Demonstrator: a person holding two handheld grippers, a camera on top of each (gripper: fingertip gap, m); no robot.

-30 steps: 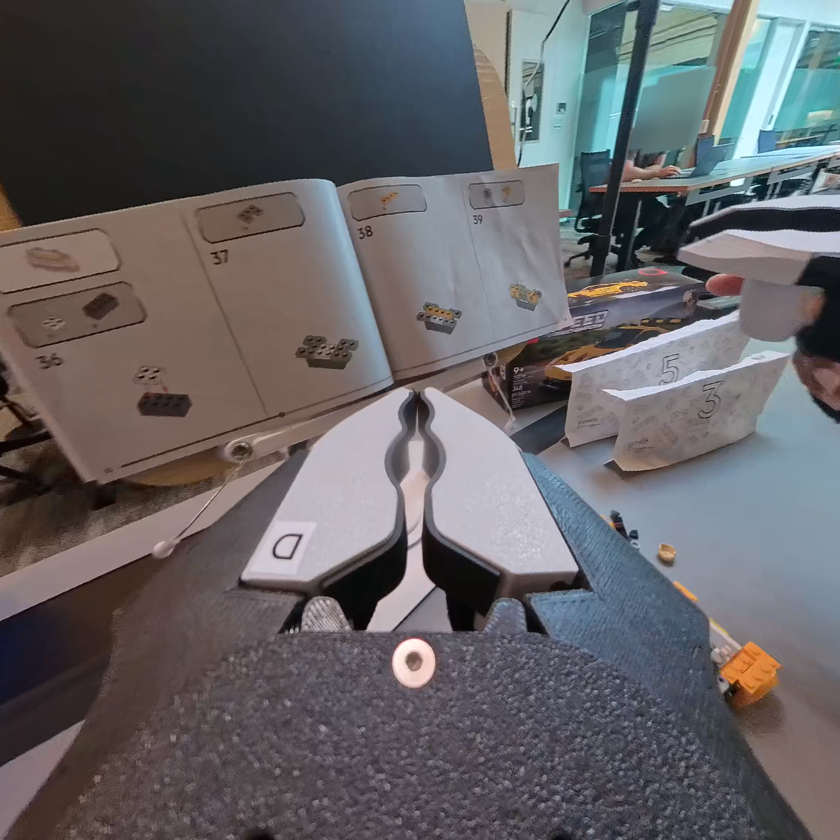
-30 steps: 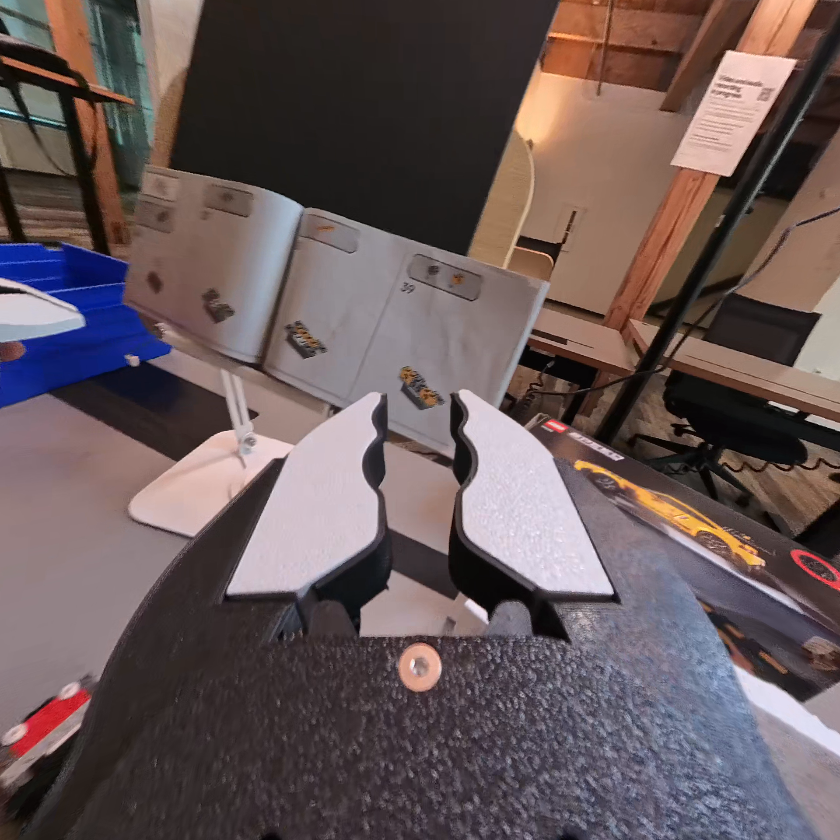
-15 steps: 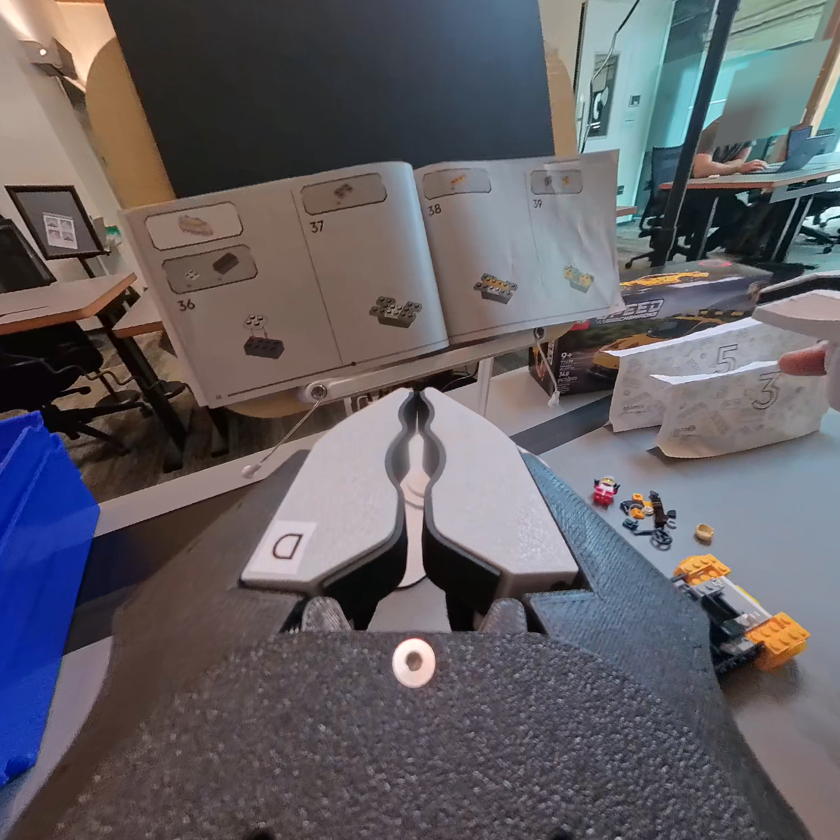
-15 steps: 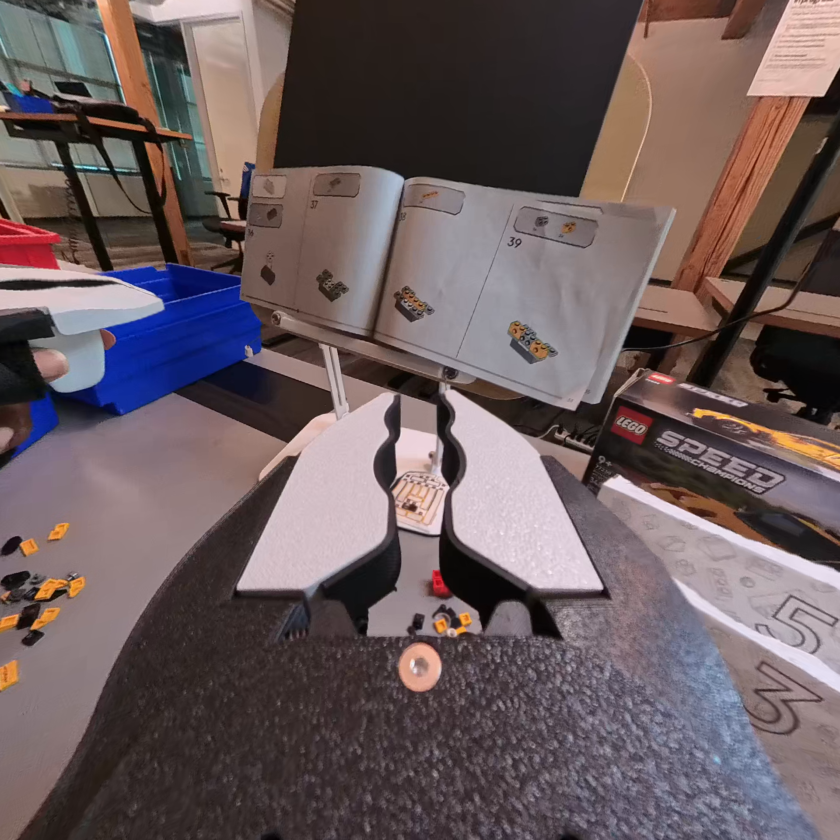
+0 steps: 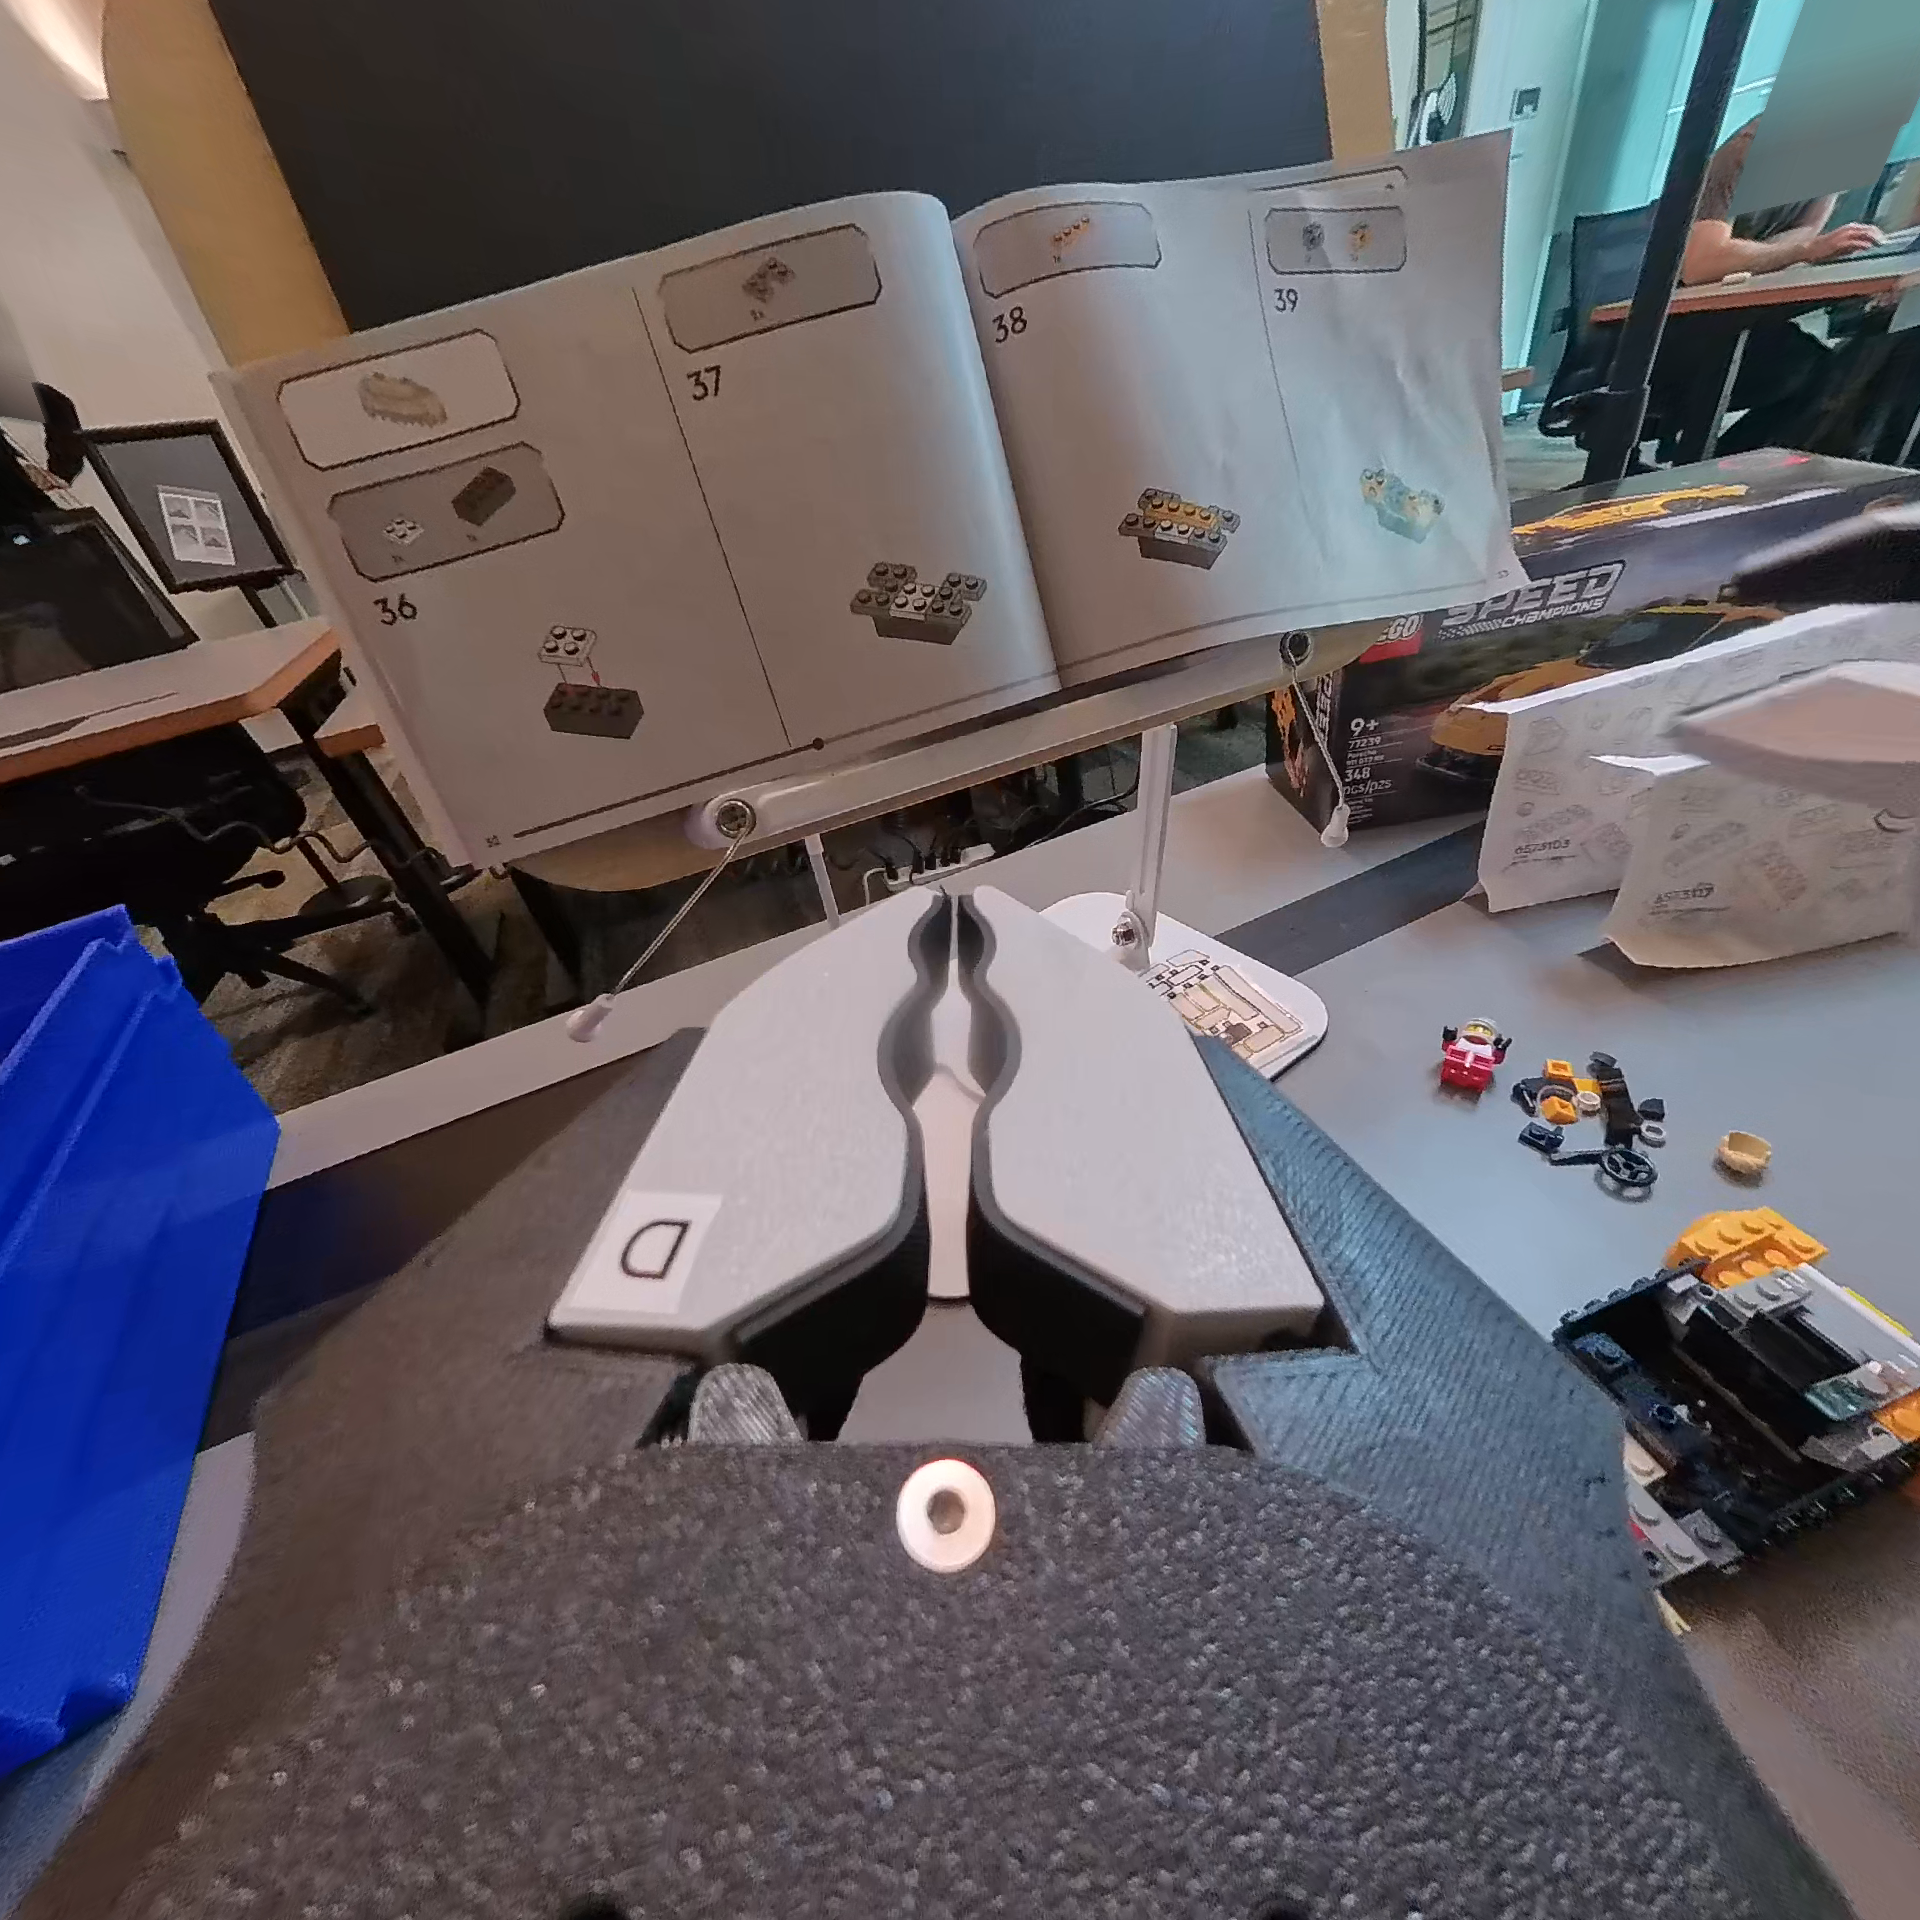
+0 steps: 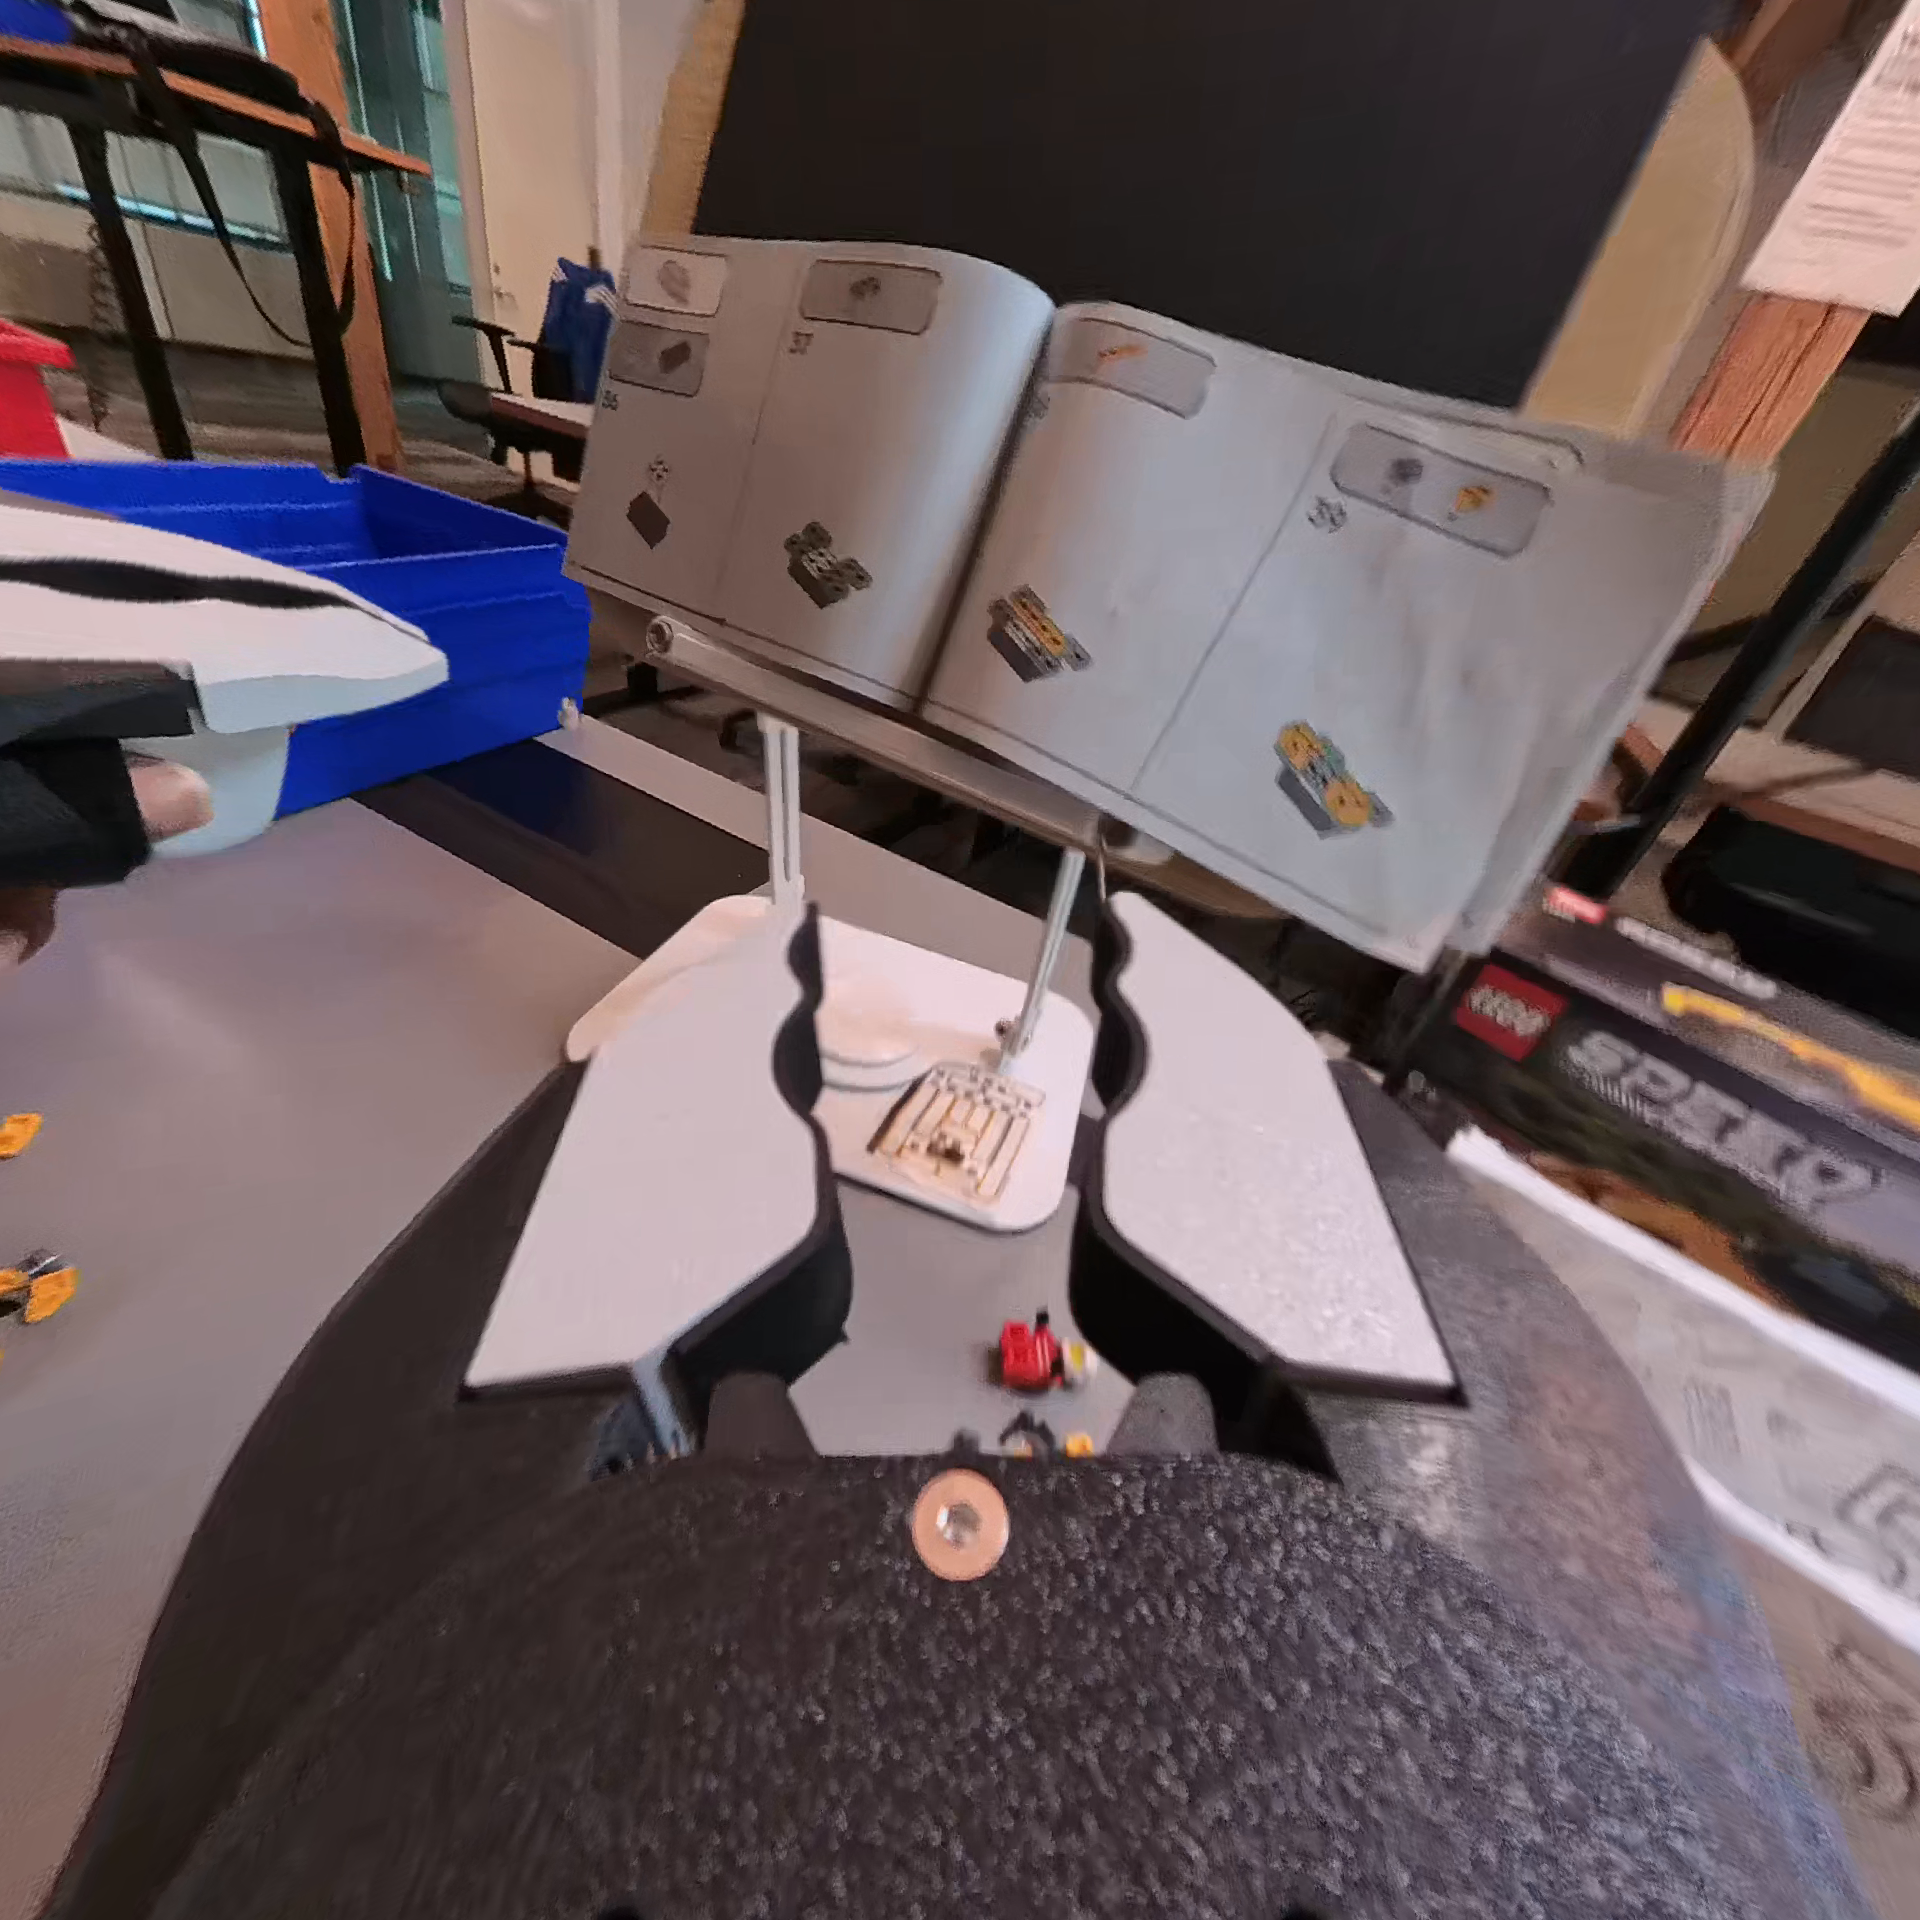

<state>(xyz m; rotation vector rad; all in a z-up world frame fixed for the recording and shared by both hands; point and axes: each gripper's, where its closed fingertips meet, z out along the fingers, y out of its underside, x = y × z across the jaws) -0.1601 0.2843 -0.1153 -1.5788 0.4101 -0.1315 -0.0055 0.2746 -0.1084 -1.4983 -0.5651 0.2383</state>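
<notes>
While the left tool [image 5: 951,904] stays shut and empty, the right tool [image 6: 951,935] has opened wide, empty, stand [image 6: 935,1039] at 12 o'clock.

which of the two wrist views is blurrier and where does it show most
Right wrist view: clearly blurrier, motion smear strongest on the instruction booklet and the set box at right; its open claw stays fairly crisp. Left wrist view: sharp on the booklet and the shut claw, soft only at the far right edge; both show wide-angle bending.
</notes>
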